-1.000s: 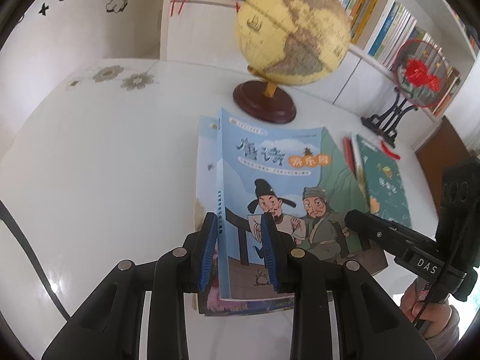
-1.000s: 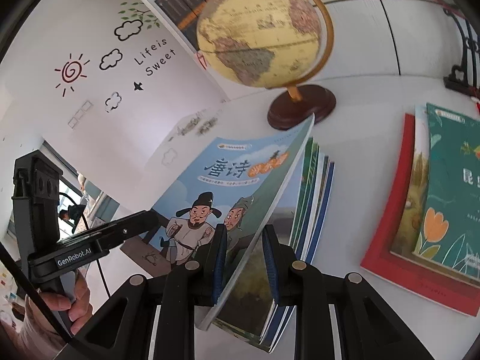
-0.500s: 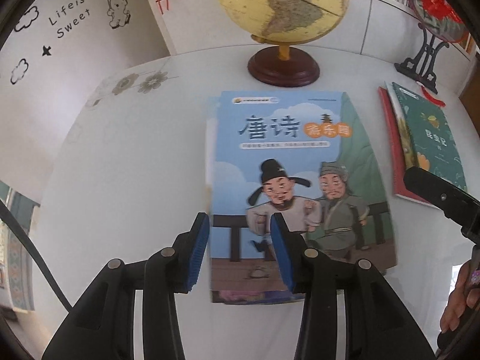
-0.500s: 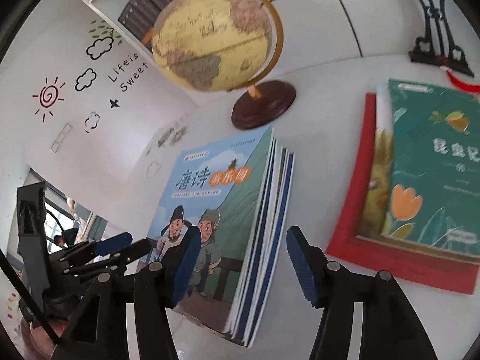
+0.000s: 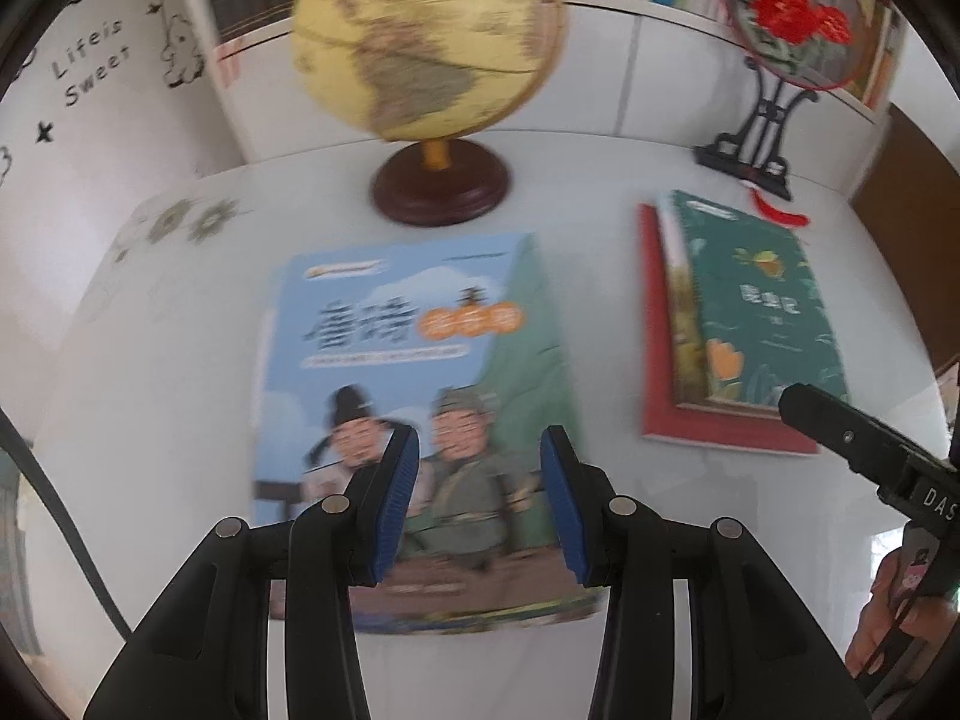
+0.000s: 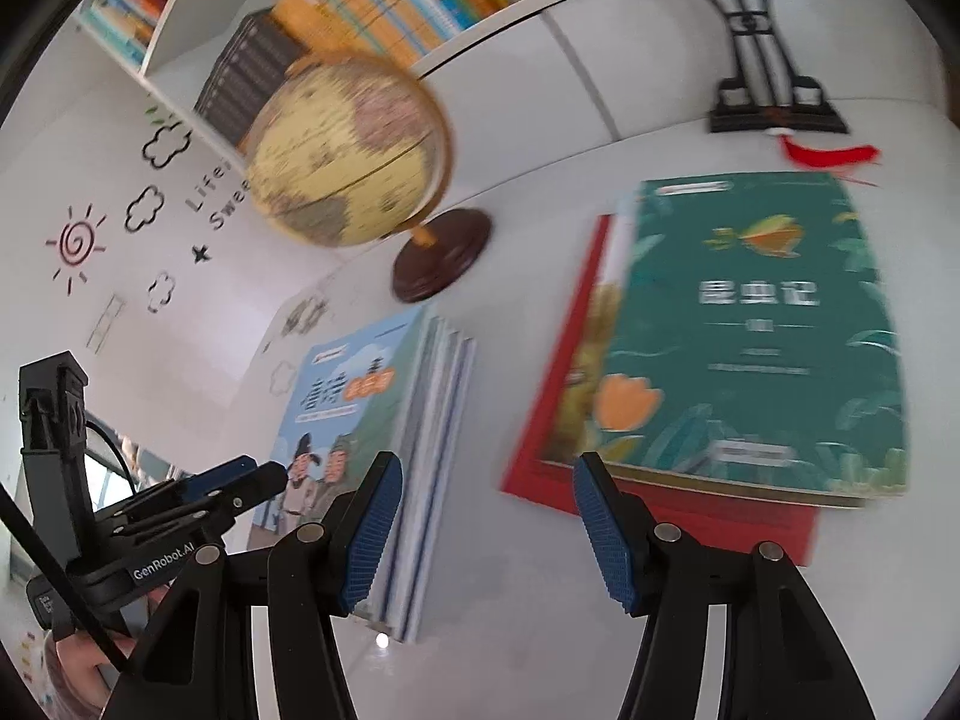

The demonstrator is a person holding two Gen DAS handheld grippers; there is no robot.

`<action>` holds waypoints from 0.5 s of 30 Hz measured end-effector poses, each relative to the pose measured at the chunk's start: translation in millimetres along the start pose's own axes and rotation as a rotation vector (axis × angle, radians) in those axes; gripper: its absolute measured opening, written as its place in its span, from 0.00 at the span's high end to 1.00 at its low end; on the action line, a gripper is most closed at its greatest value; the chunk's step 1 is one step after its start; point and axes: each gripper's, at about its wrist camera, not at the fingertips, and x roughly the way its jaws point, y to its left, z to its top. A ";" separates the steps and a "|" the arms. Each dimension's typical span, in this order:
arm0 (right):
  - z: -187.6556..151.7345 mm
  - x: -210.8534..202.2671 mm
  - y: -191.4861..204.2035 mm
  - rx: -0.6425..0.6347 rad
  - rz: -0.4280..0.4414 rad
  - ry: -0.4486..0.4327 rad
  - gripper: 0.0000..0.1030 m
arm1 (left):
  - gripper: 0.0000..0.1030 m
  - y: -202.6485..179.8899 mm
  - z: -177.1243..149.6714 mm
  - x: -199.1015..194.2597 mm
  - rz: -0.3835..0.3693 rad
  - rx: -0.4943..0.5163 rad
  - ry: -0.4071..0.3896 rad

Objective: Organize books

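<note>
Bright, even daylight; motion blur smears the yellow globe and the books; fisheye edges curve and darken.

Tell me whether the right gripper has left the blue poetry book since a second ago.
Yes. The right gripper has let go and swung right: the blue poetry book, once between its fingers near the globe, now lies flat to their left.

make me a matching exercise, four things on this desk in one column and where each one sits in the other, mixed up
Things:
1. globe
2. blue book
3. green book
4. fan stand

Places:
A. on top of a red book
B. back right of the desk, by the shelf
C. on top of the left pile
D. behind the left pile, on a round wooden base

Pairs: 1-D, 2-C, 3-A, 4-B
</note>
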 end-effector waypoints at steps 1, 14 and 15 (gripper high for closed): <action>0.3 -4.9 -6.5 0.010 -0.004 -0.005 0.44 | 0.61 -5.6 1.9 0.7 -0.015 0.002 -0.001; 5.8 -56.9 -87.8 0.112 -0.060 -0.068 0.43 | 0.27 -77.5 23.9 23.0 -0.222 -0.045 -0.006; 6.7 -60.4 -94.5 0.120 -0.063 -0.073 0.43 | 0.25 -80.3 24.6 21.4 -0.233 -0.056 -0.027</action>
